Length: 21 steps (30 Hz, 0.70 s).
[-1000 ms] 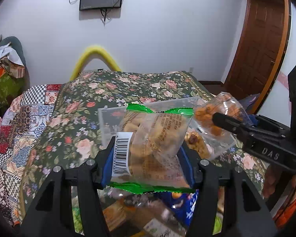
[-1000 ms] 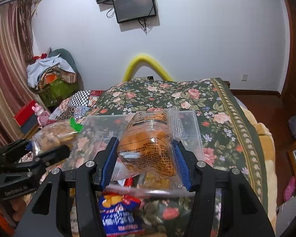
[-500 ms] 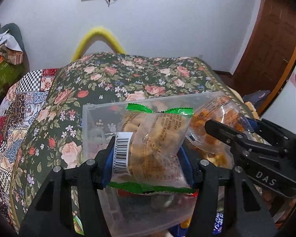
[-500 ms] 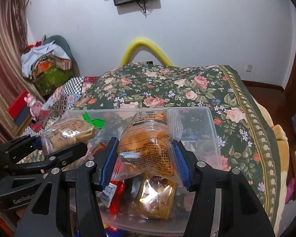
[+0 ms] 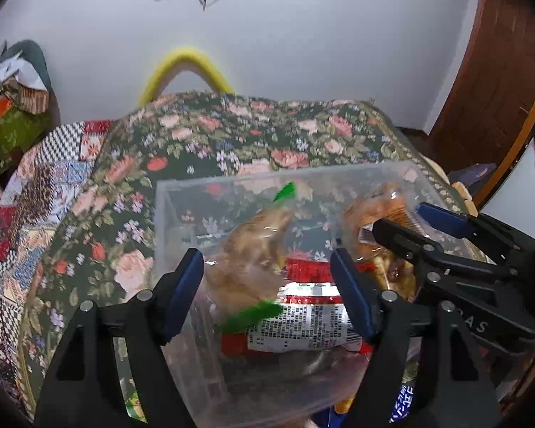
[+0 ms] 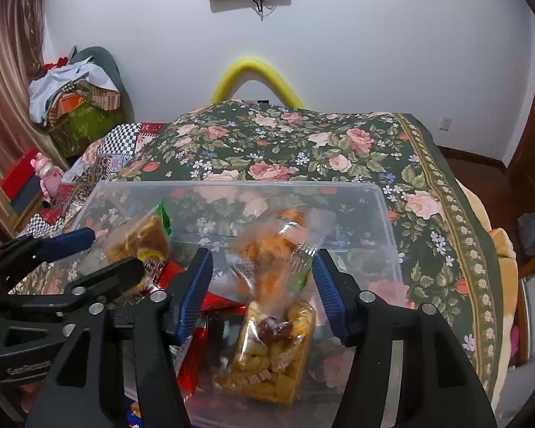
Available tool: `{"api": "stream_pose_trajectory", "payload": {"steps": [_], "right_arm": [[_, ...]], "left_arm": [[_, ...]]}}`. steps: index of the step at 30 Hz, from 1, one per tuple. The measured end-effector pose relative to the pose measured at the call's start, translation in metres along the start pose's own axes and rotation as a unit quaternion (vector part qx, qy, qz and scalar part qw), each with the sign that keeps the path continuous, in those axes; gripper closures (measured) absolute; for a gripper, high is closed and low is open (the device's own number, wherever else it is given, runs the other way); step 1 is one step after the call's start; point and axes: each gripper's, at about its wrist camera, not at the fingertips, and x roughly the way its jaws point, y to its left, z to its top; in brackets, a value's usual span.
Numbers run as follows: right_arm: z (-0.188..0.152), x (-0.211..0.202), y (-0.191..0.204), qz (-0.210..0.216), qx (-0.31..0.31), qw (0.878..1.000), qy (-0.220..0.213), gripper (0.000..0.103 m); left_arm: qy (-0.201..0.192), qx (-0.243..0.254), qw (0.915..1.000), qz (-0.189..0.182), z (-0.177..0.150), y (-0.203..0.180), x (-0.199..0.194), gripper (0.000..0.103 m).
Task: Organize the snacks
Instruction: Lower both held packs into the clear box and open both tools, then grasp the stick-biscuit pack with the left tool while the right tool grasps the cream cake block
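Jaws, left gripper (image 5: 267, 287): spread and opening, blue ribbed pads clear of the green-edged biscuit packet (image 5: 253, 249) between them. The packet is blurred and tilted inside the clear plastic storage box (image 5: 182, 192), its long axis running from near-left up toward the far right, one green crimped end raised toward the back wall. It lies over a red-and-white foil packet (image 5: 303, 315), printed label face up, set crosswise in the box.

Jaws, right gripper (image 6: 264, 287): parted and opening, pads free of the orange snack bag (image 6: 278, 253) between them. The bag is clear crinkled film, blurred, roughly upright, with its long axis leaning away toward the far wall. Beneath it stands a clear bag of yellow puffed snacks (image 6: 271, 353), long axis pointing away from the camera. Just left of that bag, a red wrapper (image 6: 192, 353) lies beside it.

Box: rectangular, transparent, thin-walled, with rounded corners, set on the floral bedspread (image 6: 303, 149), dark green with pink roses. Behind the bed, a yellow foam arch (image 6: 255, 71) rises against the white wall.
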Motion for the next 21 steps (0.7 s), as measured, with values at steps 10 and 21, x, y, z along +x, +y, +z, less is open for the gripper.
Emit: {"api": "stream_pose_trajectory", "payload": {"steps": [10, 21], "right_arm": [[-0.010, -0.054, -0.003, -0.007, 0.003, 0.999, -0.033, 0.029], [-0.050, -0.109, 0.000, -0.011, -0.015, 0.999, -0.048, 0.028]], "left_arm": [[-0.023, 0.005, 0.9996, -0.016, -0.003, 0.009, -0.060, 0.026], [-0.019, 0.019, 0.9996, 0.003, -0.058, 0.050, -0.127, 0.017]]}}
